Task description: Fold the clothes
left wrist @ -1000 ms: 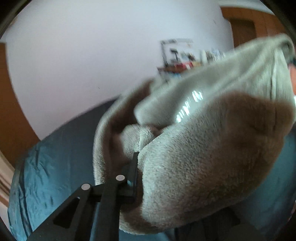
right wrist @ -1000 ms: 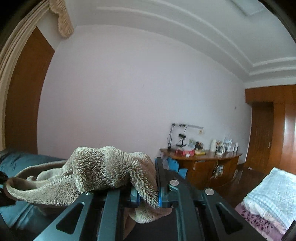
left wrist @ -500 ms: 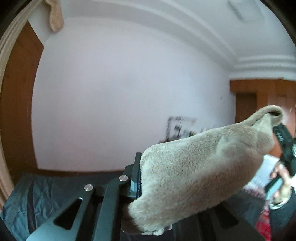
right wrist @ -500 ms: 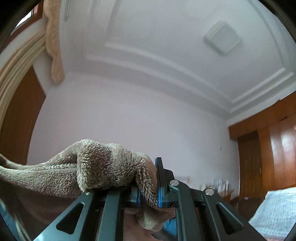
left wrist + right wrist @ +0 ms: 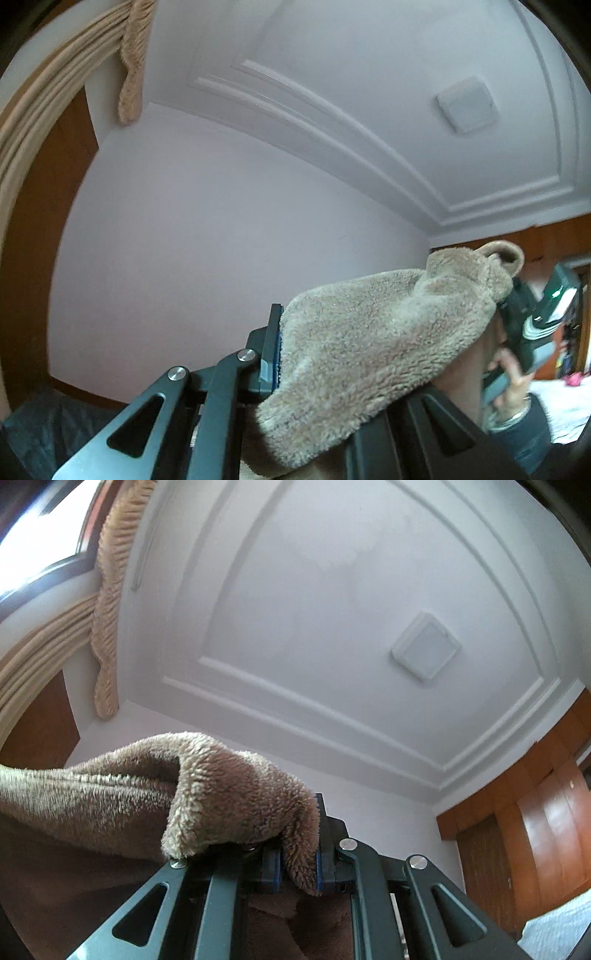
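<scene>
- Fleece garment (image 5: 369, 354): beige, fluffy, darker brown on its inner side.
- Gripper pads (image 5: 319, 867): blue, on black linkage.
- Ceiling (image 5: 332, 590): plain white.
- Wardrobe (image 5: 535, 830): glossy orange-brown wood.
- Curtain (image 5: 107, 609): tan, ribbed.

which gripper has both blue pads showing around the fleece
The right gripper: both blue pads flank the fleece. On the left gripper, fleece hides all but one.

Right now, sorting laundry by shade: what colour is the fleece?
Beige-tan fleece, clearest in the right wrist view.
</scene>
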Demonstrator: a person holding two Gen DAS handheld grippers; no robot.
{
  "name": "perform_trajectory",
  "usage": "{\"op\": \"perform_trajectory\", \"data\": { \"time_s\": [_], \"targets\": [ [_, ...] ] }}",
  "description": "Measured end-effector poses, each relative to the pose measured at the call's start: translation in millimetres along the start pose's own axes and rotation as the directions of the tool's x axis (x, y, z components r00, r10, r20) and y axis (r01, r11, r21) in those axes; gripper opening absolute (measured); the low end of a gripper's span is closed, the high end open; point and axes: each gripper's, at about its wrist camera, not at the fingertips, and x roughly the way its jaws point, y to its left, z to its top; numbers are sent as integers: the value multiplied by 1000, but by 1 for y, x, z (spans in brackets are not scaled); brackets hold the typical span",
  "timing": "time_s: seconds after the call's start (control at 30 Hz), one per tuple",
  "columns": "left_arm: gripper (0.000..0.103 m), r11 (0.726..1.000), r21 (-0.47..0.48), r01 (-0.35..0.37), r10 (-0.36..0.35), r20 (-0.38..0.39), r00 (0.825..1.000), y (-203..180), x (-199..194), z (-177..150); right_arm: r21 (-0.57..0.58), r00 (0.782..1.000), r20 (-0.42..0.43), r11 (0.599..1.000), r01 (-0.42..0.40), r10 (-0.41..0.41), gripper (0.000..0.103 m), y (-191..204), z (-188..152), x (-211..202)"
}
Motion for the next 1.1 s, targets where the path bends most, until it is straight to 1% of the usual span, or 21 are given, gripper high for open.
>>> {"op": "perform_trajectory", "data": {
  "time_s": [0.07, 0.13, 0.2, 0.23, 0.27, 0.3, 0.33, 0.37, 0.4, 0.53, 0.6, 0.67, 0.73, 0.77, 0.8, 0.83, 0.9, 0.93, 0.97, 1.03, 1.1],
  "targets": [
    [12, 999, -15, 44, -44, -44, 998, -4, 13, -11, 7, 1000, -1, 1000, 8, -8, 13, 0, 3, -1],
    [12, 997, -18, 78, -80, -113, 990, -8, 14, -26, 7, 1000, -8, 1000, 8, -8, 13, 3, 13, -1],
    [15, 992, -49, 115, -122, -190, 974, -11, 19, -44, -5, 1000, 2, 1000, 9, -9, 13, 7, 28, -6],
    [17, 989, -69, 135, -147, -227, 963, -12, 24, -54, -18, 1000, 12, 1000, 7, -7, 13, 10, 31, -4],
    [25, 982, -95, 162, -181, -267, 946, -12, 31, -65, -31, 1000, 21, 1000, 3, -2, 13, 11, 34, -2],
    [46, 972, -129, 194, -226, -313, 923, -11, 38, -77, -46, 999, 32, 999, -6, 8, 13, 17, 40, -5],
    [61, 960, -165, 225, -270, -354, 895, -10, 46, -90, -59, 999, 41, 998, -16, 18, 13, 22, 46, -5],
    [85, 945, -203, 255, -315, -371, 874, -9, 51, -102, -69, 999, 47, 997, -21, 24, 13, 25, 49, -5],
    [89, 929, -240, 282, -358, -385, 851, -8, 56, -114, -78, 998, 53, 997, -25, 29, 13, 27, 52, -6],
    [89, 897, -273, 348, -438, -438, 786, -10, 68, -146, -102, 997, 67, 994, -34, 41, 13, 40, 58, -15],
    [89, 888, -270, 373, -459, -456, 762, -23, 76, -156, -103, 997, 64, 994, -36, 42, 13, 42, 58, -14],
    [88, 891, -252, 379, -455, -474, 754, -48, 95, -164, -96, 997, 59, 995, -36, 42, 13, 41, 59, -10],
    [73, 901, -240, 362, -434, -484, 760, -35, 97, -163, -82, 998, 58, 996, -34, 39, 13, 38, 61, -10],
    [46, 901, -263, 346, -434, -492, 755, -28, 101, -164, -80, 998, 60, 996, -30, 35, 13, 37, 60, -11],
    [22, 900, -286, 328, -432, -499, 751, -21, 105, -163, -84, 998, 63, 996, -24, 29, 13, 35, 57, -11],
    [16, 908, -306, 286, -408, -491, 769, -10, 108, -160, -91, 998, 66, 996, -14, 20, 13, 33, 57, -11],
    [9, 917, -346, 201, -356, -477, 803, 12, 114, -154, -108, 998, 64, 994, 6, 1, 13, 28, 53, -12],
    [9, 922, -355, 152, -312, -451, 836, 28, 113, -142, -111, 998, 56, 994, 16, -10, 13, 25, 50, -12],
    [9, 925, -365, 106, -267, -425, 865, 43, 112, -131, -116, 999, 44, 993, 26, -21, 13, 21, 46, -11],
    [8, 923, -377, 72, -217, -358, 908, 59, 98, -112, -126, 999, 10, 991, 44, -43, 13, 12, 35, -10],
    [8, 942, -332, 42, -139, -273, 952, 67, 81, -87, -133, 998, -26, 989, 60, -64, 13, 2, 21, -8]
  ]
}}
